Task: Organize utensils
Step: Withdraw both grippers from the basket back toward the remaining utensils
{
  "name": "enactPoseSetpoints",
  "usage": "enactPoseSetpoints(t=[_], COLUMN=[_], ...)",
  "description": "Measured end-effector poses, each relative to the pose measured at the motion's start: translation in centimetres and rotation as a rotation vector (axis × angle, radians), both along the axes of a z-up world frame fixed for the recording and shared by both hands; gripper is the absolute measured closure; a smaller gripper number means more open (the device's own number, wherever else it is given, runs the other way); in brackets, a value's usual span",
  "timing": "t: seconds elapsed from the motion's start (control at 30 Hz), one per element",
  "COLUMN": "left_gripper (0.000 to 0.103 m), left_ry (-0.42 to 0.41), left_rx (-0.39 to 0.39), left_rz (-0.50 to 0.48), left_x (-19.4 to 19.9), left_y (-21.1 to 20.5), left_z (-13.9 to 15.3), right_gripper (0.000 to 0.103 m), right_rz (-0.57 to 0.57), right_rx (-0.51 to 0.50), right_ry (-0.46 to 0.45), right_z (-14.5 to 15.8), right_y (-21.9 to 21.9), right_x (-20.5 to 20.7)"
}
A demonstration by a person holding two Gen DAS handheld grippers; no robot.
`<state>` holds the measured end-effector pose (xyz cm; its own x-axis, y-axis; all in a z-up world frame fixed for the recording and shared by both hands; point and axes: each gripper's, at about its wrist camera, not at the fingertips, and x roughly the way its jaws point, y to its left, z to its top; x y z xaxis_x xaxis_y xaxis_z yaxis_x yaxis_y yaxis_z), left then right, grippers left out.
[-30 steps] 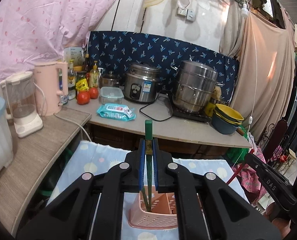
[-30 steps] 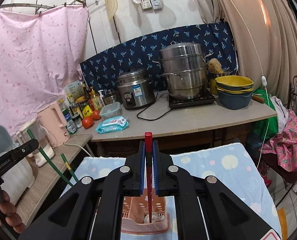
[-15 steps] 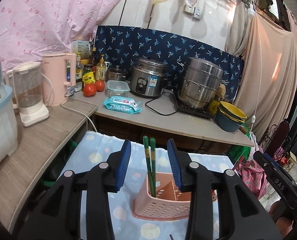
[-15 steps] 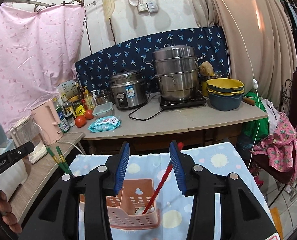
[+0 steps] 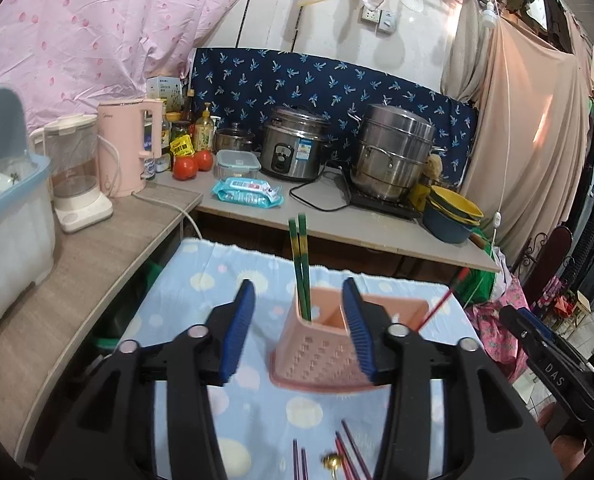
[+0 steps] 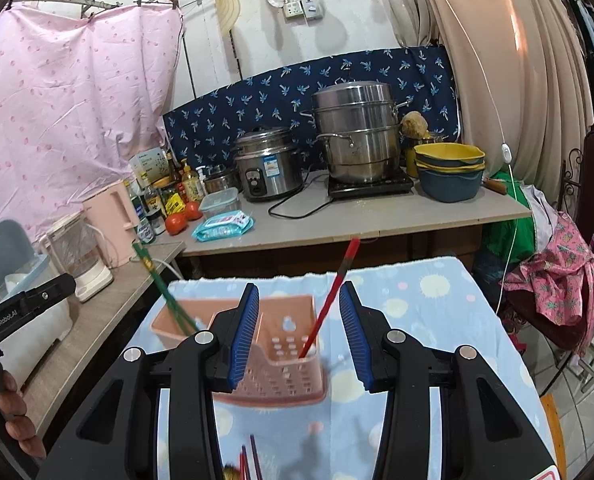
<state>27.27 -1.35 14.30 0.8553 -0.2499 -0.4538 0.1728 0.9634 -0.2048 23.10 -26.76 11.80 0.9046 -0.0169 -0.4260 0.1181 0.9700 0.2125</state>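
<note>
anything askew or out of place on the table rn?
Mostly tidy. The red chopstick leans sharply in the pink holder; the green pair stands near upright. More chopsticks lie loose on the cloth. Both grippers are open.

You are facing a counter where a rice cooker (image 5: 293,151) is sitting beside a steel steamer pot (image 5: 393,152). Two tomatoes (image 5: 191,164) are lying near a pink kettle (image 5: 127,148), and stacked bowls (image 6: 449,174) are resting at the counter's right end.

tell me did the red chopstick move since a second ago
Yes. The red chopstick, upright before, now leans right in the pink basket, freed from the right gripper.
</note>
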Motion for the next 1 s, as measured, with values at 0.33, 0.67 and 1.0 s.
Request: enactPoseSetpoints(t=[0.33,0.67,1.0], left_gripper=[0.058,0.058,0.058], left_ry=[0.077,0.194,0.304], left_rx=[0.055,0.114,0.146], left_rz=[-0.003,0.001,-0.020], left_x=[-5.5,-11.1,-15.0], left_y=[0.6,0.9,1.0], left_z=[-4.5,-10.4,-15.2], right_gripper=[0.061,0.063,0.075], right_rz=[0.050,0.064,0.079], right_rx=[-0.024,-0.015,-0.045], right_ry=[0.117,0.256,0.327], right_z=[-4.9,-11.0,-14.9], right_y=[2.0,3.5,5.6], right_x=[-6.1,-12.0,-16.3])
